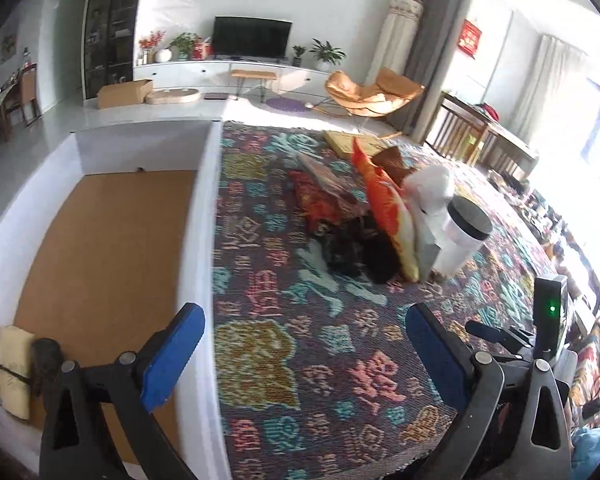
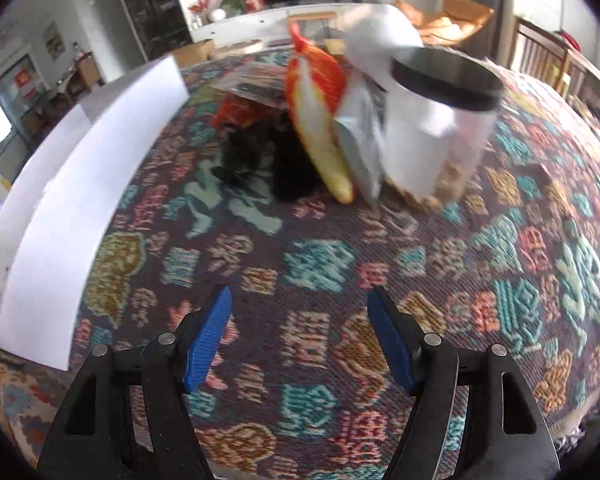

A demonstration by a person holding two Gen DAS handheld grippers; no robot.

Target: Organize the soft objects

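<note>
A heap of soft things lies on the patterned cloth: an orange and yellow cushion standing on edge, dark fluffy pieces, a red patterned fabric and a grey pouch. My left gripper is open, empty, near the cloth's left border beside the white box. My right gripper is open too, with only cloth between its blue fingers, well short of the heap. In the box's near corner lie a pale yellow bundle and a dark furry item.
A clear jar with a black lid stands right of the cushion, snacks at its base. The white box has a cardboard-brown floor. A wooden rail, an orange lounge chair and a TV unit lie beyond.
</note>
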